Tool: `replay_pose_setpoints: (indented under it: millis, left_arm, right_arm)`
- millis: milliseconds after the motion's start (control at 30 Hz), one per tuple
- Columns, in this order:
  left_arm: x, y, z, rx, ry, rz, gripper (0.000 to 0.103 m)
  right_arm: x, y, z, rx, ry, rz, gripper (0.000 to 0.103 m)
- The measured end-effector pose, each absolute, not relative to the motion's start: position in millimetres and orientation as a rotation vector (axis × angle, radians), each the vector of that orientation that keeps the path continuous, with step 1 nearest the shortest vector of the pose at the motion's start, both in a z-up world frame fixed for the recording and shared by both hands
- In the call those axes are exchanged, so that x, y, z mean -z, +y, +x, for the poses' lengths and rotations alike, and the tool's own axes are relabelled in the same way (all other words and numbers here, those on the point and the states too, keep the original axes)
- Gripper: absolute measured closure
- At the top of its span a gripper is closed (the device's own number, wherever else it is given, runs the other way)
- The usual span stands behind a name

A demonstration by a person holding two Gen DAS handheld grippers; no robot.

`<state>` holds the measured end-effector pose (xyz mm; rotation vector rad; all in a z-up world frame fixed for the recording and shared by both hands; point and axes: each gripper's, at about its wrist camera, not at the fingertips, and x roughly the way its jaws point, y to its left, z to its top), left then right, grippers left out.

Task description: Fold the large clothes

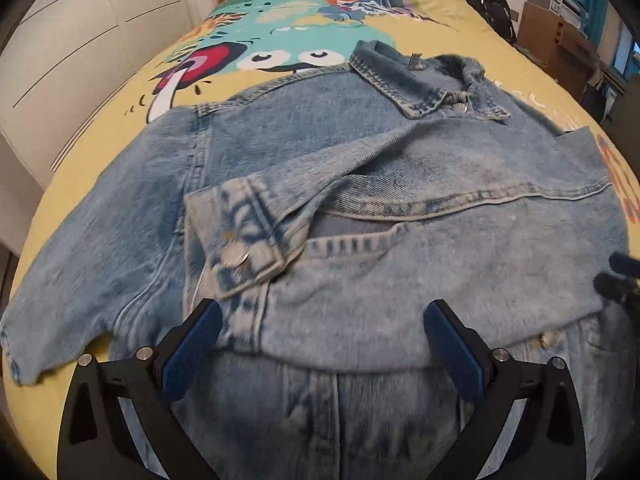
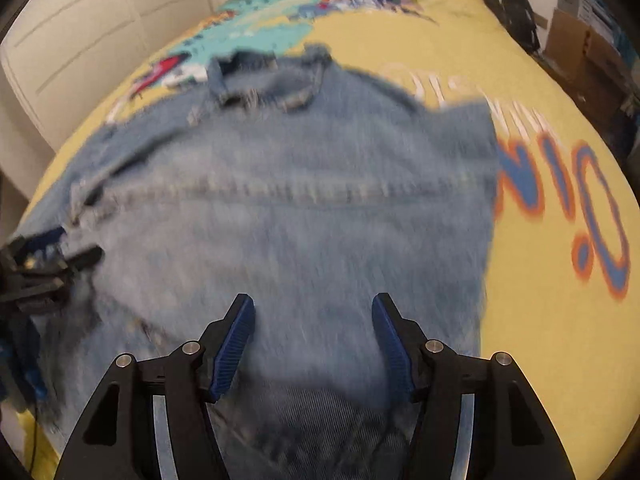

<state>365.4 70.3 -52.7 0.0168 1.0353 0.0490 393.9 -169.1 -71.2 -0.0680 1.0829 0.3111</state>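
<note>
Each gripper was a matte black frame of two angled arms with long triangular cut-outs. On the left gripper point(image 1: 322, 322), round silver screw heads point(image 1: 144, 353) capped the arm joints, and ribbed blue pads point(image 1: 190, 354) lined the inner faces of its fingers. The right gripper point(image 2: 313, 318) had the same silver screws point(image 2: 191, 347), blue ribbed pads point(image 2: 234, 350) and black arms.

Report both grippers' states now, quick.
Left gripper: open, holding nothing, above the denim jacket.
Right gripper: open, holding nothing, also over the jacket.
</note>
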Motion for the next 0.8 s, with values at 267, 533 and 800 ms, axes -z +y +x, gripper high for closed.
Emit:
replay_pose_setpoints:
  millis: [267,533,800]
  left_arm:
    - [0,79,310,-0.032,0.955,-0.05,0.005]
    - [-32,95,248,-0.079,0.952,-0.092,0.004]
    - [-44,136,199,-0.152,0.948,-0.225,0.004]
  right_arm:
    - [15,-193,341,-0.287,0.999,-0.009,0.039]
    - [-22,-203,268,-0.274,0.928,0.024,0.039]
    - [-30,-208,204,-0.263,0.911,0.061,0.039]
